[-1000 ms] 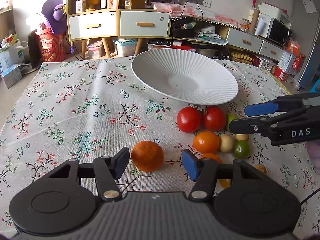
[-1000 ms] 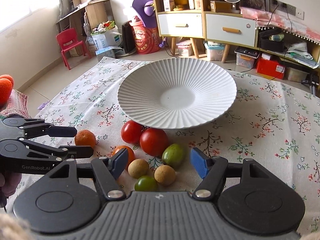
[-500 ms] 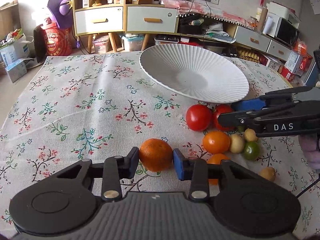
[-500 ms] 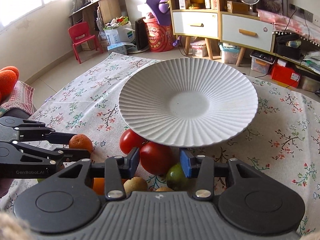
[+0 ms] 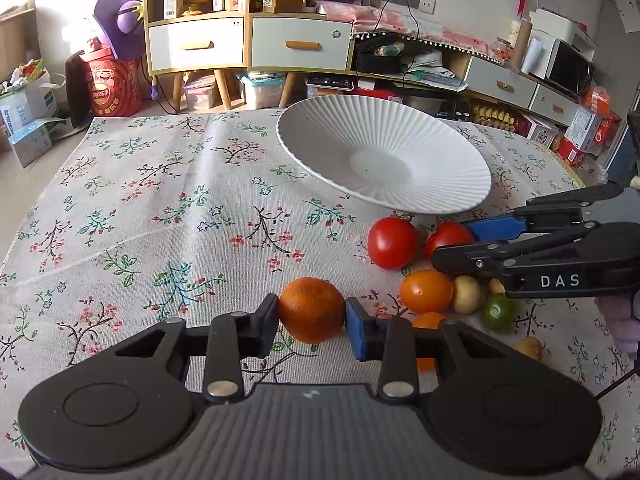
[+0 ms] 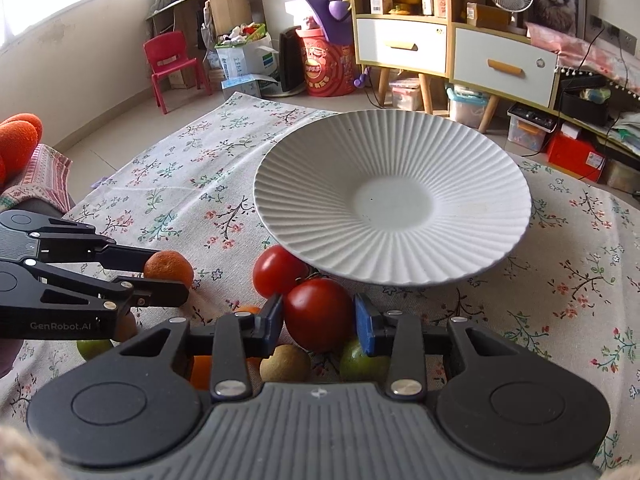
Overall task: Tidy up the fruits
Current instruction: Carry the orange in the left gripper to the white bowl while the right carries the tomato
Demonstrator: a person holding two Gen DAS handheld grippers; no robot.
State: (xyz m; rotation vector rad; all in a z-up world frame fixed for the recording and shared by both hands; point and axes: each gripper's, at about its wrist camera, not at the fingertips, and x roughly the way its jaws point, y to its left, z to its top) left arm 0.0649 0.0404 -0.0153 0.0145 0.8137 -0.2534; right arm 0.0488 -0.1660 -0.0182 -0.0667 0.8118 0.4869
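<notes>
A rough-skinned orange (image 5: 311, 309) rests on the floral cloth with my left gripper (image 5: 311, 314) around it. Its jaws are closing and both pads touch the orange's sides. In the right wrist view my right gripper (image 6: 319, 317) is closing too, both pads against a red tomato (image 6: 318, 312) in the fruit cluster. Just beyond sits a second tomato (image 6: 278, 270). Behind the fruit stands the ribbed white plate (image 6: 392, 204), with nothing in it. The right gripper (image 5: 452, 244) shows from the side in the left wrist view, and the left gripper (image 6: 160, 276) in the right one.
More fruit lies by the held tomato: a smooth orange (image 5: 426, 290), a green lime (image 5: 498, 311), tan longans (image 5: 466, 294) and a green fruit (image 6: 362, 360). The cloth's left half (image 5: 160, 208) is bare. Cabinets, boxes and a red chair (image 6: 172, 64) stand beyond the table.
Both grippers have gone from wide open to closed in on fruit: the left onto the orange, the right onto the red tomato. The right gripper has also moved forward over the cluster.
</notes>
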